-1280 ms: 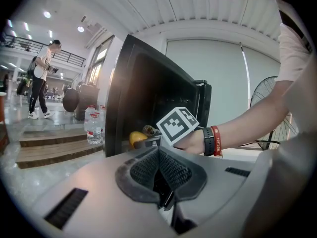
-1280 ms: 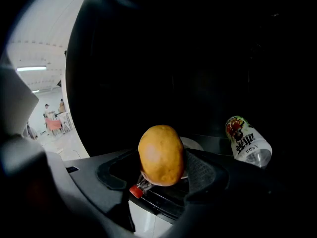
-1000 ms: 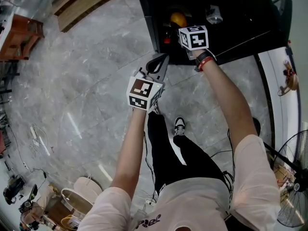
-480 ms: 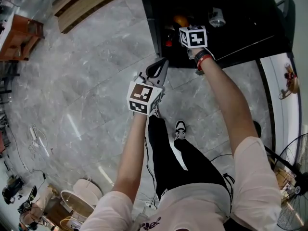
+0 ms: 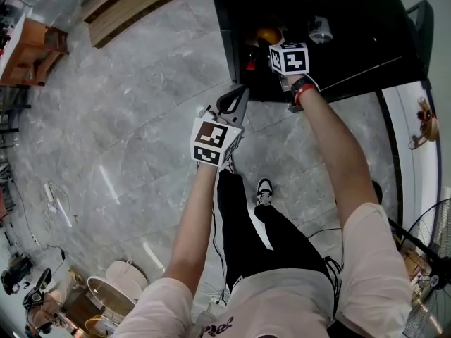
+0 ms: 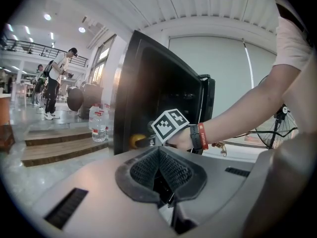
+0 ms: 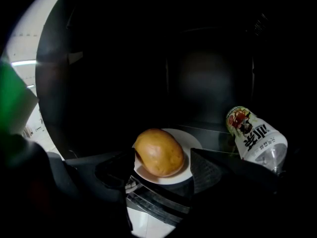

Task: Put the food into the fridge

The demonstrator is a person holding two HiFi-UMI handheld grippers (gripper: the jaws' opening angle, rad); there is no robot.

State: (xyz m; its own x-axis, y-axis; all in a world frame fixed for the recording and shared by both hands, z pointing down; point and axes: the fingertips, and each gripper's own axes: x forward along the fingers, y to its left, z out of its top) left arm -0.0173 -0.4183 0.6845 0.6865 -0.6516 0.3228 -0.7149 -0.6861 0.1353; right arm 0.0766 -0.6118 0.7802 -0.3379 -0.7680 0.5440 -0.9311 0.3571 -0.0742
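The golden bun [image 7: 158, 151], likely light and soft, lies on its stiff white plate [image 7: 192, 144] on the fridge [image 5: 352, 20] shelf, long axis crosswise between the right gripper's [image 7: 162, 165] wide jaws, which have just been opening; better gripped by the plate rim; the left gripper [image 6: 159, 155] is closed, empty

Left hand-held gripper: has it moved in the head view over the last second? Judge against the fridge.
No. The left hand-held gripper still sits just off the fridge's near corner, as in both earlier pictures.
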